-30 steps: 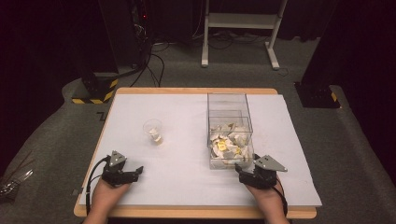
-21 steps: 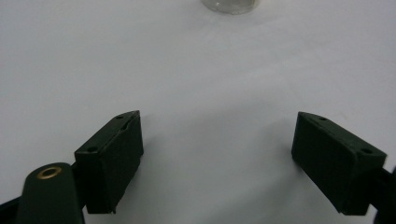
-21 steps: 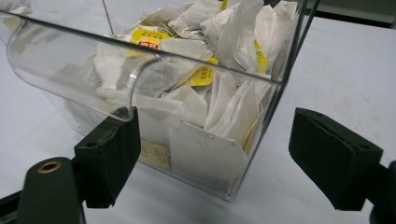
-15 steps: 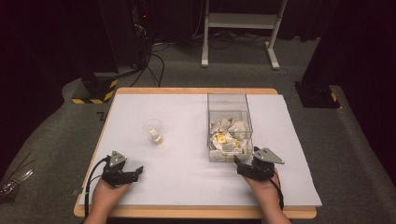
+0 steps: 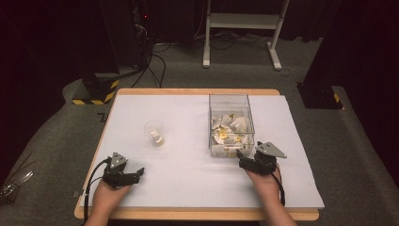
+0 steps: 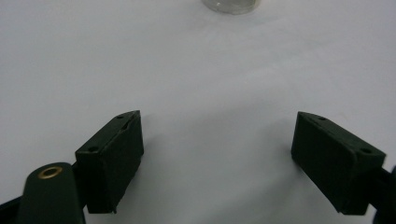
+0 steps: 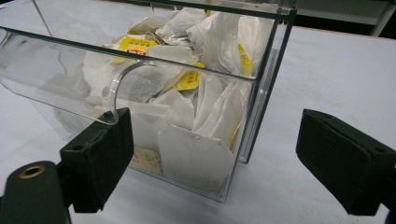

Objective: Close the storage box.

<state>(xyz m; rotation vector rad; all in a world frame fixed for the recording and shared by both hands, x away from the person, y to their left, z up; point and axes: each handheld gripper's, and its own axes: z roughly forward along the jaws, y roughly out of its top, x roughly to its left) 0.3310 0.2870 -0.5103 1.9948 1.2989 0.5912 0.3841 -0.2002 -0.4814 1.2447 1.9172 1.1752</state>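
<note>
A clear plastic box (image 5: 230,123) packed with white tea bags (image 7: 196,93), some with yellow tags, stands right of the table's middle. My right gripper (image 5: 242,157) sits at the box's near right corner. Its jaws have just been opening and now stand wide, with no pad pressing on anything. In the right gripper view, the right gripper (image 7: 212,128) frames the box's (image 7: 261,84) near wall and corner. A small clear cup (image 5: 154,132) stands left of centre. My left gripper (image 5: 137,172) rests open on the white sheet near the front left. The cup's (image 6: 231,4) base lies well ahead of the left gripper (image 6: 215,126).
A white sheet (image 5: 188,169) covers the wooden table (image 5: 188,215). Beyond the table, on the grey floor, are a white stand (image 5: 240,28), cables and a black-and-yellow base (image 5: 96,92). The box has a curved clear flap (image 7: 56,88) at its front.
My right hand has moved a little forward, up to the box's near corner, and its jaws have spread wider. The left hand has stayed put.
</note>
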